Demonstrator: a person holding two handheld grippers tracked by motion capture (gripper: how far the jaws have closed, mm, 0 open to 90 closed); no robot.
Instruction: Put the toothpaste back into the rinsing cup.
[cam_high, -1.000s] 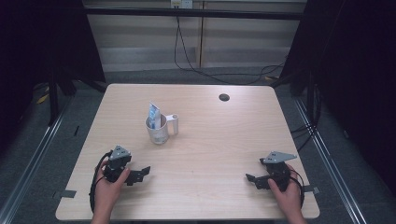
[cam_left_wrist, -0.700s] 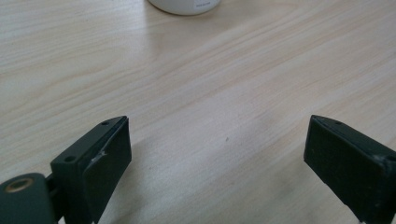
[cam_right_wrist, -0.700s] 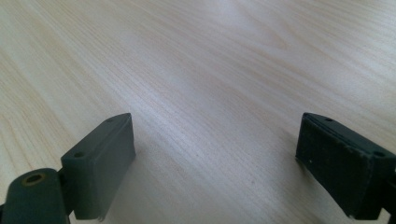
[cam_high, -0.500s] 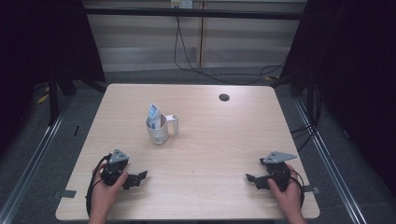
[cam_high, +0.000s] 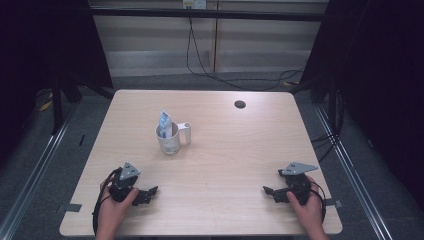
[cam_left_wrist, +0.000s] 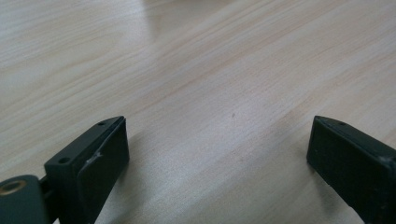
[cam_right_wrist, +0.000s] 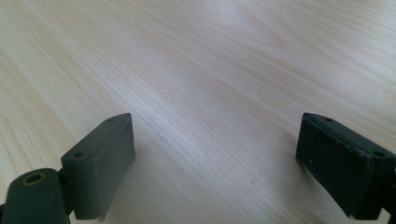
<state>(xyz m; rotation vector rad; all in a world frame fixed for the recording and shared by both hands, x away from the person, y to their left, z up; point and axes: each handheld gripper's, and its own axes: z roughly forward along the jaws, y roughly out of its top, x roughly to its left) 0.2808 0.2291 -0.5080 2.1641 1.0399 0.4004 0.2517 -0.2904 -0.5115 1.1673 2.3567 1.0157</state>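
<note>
A pale mug (cam_high: 170, 139) with a handle stands left of the table's middle, and a blue-and-white tube (cam_high: 164, 121) sticks up out of it. My left gripper (cam_high: 148, 194) rests on the table near the front left corner, held by a hand. In the left gripper view my left gripper (cam_left_wrist: 217, 154) is open, with only bare wood between its jaws. My right gripper (cam_high: 270, 194) lies near the front right corner, also in a hand. In the right gripper view my right gripper (cam_right_wrist: 215, 158) stands open over bare wood. Both grippers are well short of the mug.
The light wooden table (cam_high: 235, 150) has a small dark round hole (cam_high: 240, 104) near its far edge. Metal rails run along the floor on both sides. Cables hang behind the table.
My left gripper has slid a little back toward the front edge of the table. The right gripper and the mug have stayed where they were.
</note>
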